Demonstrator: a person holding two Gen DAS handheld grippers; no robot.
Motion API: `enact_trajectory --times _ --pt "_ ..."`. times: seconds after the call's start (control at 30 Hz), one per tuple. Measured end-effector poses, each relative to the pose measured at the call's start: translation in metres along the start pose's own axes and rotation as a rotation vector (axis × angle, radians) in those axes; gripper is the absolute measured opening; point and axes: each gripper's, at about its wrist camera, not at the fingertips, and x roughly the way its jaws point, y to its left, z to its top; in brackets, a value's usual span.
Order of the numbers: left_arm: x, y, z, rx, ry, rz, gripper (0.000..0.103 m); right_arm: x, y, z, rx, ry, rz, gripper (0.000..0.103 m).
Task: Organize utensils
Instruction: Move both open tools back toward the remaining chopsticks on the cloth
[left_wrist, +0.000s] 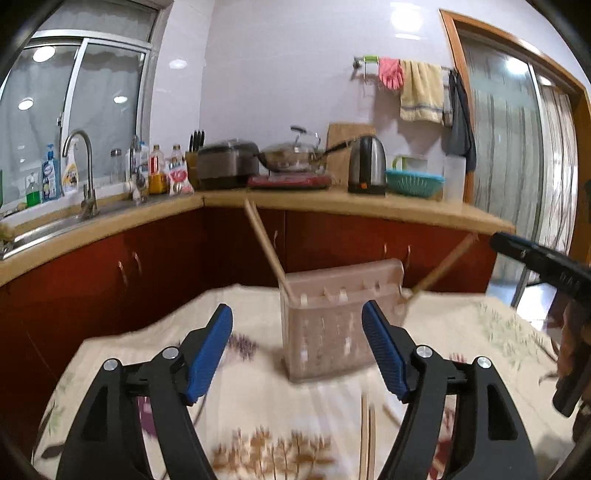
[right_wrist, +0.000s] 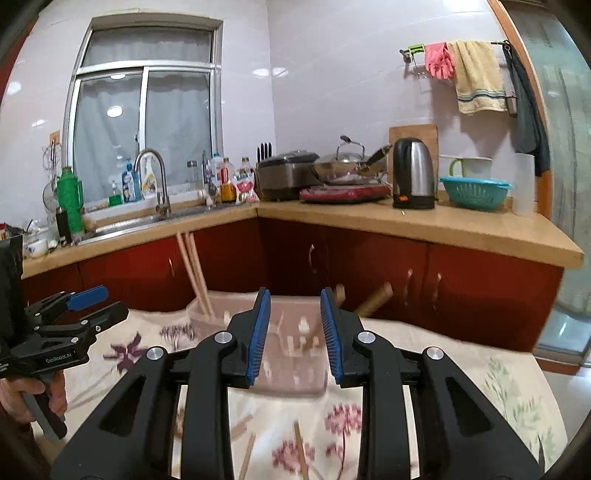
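Note:
A translucent pinkish utensil holder (left_wrist: 325, 332) (right_wrist: 288, 369) stands on the floral tablecloth (left_wrist: 258, 398). Chopsticks (left_wrist: 266, 247) (right_wrist: 194, 273) stand in its left end, and a wooden handle (left_wrist: 443, 266) (right_wrist: 375, 301) leans out of its right end. Loose chopsticks (left_wrist: 367, 435) (right_wrist: 301, 450) lie on the cloth close to the grippers. My left gripper (left_wrist: 297, 306) (right_wrist: 103, 302) is wide open just short of the holder, with nothing between its pads. My right gripper (right_wrist: 294, 293) stands open by a narrow gap in front of the holder, also holding nothing; its dark body (left_wrist: 535, 258) shows at the right edge.
Behind the table runs an L-shaped counter (right_wrist: 424, 225) over red cabinets, with a sink and tap (right_wrist: 155, 181), rice cooker (right_wrist: 284, 173), wok, kettle (right_wrist: 413, 173) and a teal basket (right_wrist: 474, 192). A hand (right_wrist: 22, 391) grips the left gripper's handle. The picture is motion-blurred.

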Motion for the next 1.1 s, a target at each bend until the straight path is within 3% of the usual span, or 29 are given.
enact_trajectory --times 0.27,0.43,0.8,1.1 --pt "-0.019 -0.009 -0.064 -0.002 0.146 0.001 0.070 -0.029 0.005 -0.071 0.037 0.139 -0.014 0.028" --pt "-0.028 -0.014 -0.098 0.042 0.227 0.015 0.065 -0.043 0.005 -0.100 0.061 0.199 -0.017 0.028" --pt "-0.030 -0.027 -0.149 0.063 0.372 -0.026 0.050 -0.056 0.012 -0.128 0.075 0.248 -0.005 0.028" --pt "-0.025 -0.029 -0.160 0.075 0.417 -0.049 0.049 -0.055 0.016 -0.130 0.069 0.259 0.001 0.028"
